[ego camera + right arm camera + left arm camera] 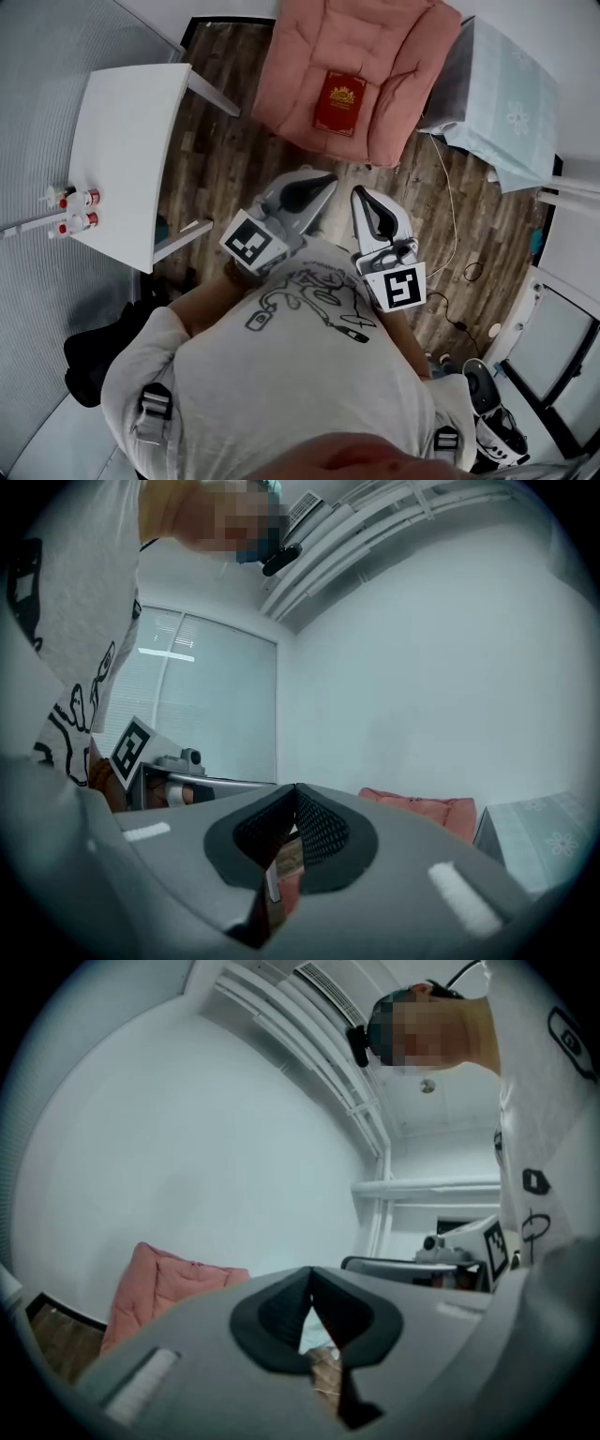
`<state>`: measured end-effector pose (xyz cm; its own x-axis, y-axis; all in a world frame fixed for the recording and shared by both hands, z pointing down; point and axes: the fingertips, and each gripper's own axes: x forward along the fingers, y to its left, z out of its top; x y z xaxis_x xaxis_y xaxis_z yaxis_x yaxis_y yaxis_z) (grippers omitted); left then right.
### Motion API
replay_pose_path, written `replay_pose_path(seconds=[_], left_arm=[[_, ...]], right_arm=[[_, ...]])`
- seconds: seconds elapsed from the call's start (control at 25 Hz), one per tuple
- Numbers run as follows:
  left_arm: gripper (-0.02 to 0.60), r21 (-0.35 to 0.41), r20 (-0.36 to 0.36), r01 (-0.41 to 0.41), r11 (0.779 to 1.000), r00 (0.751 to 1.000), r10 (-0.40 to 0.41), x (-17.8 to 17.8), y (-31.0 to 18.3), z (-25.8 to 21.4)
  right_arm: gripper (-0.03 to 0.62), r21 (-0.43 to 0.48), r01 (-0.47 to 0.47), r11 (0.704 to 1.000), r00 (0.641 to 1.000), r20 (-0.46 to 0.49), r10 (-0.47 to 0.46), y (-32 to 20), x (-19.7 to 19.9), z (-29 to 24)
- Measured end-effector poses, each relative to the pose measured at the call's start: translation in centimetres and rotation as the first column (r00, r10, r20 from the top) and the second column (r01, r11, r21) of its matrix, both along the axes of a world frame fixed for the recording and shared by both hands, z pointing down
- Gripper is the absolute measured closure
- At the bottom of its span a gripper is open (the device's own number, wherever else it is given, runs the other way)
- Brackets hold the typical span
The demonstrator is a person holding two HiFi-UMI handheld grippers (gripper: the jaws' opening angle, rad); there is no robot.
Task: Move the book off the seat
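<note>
- Task not started as far as can be seen: the book [339, 102] lies flat on the seat of the armchair [394, 47], near the middle, its cover facing up.
- Left gripper [323, 181] and right gripper [361, 195] are held side by side in front of the person's chest. They point toward the chair, short of its front edge and well apart from the book.
- Both sets of jaws are closed tip to tip. Nothing sits between the pads in either gripper view, so neither gripper holds anything.
- Left to do, by my reading: reach the seat, open the jaws, take the book and set it somewhere off the chair.
- Book: thin, rectangular hardback with a dark red cover and a gold emblem; it looks stiff and smooth.
- Armchair: salmon-pink padded cushion, quilted and soft, so the book probably rests in a slight dip.
- Gripper shells are smooth grey plastic; the pads are black and ribbed.
- Floor [225, 141]: dark wood-look planks.
- White table [131, 131] to the left: hard and flat-topped.
- Pale blue cloth-covered table [506, 103] to the right, with a flower print.
</note>
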<state>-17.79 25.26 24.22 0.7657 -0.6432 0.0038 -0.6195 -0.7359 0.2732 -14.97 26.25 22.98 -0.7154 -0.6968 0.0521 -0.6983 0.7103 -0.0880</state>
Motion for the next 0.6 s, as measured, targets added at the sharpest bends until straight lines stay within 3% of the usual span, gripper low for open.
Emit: replay_pose_path(seconds=[0.6], left_arm=[[0.580, -0.019, -0.001, -0.038, 0.999, 0.999, 0.038, -5.7, -15.9, 1.3]], right_arm=[[0.589, -0.014, -0.040, 0.999, 0.999, -0.024, 0.040, -15.9, -5.7, 0.9]])
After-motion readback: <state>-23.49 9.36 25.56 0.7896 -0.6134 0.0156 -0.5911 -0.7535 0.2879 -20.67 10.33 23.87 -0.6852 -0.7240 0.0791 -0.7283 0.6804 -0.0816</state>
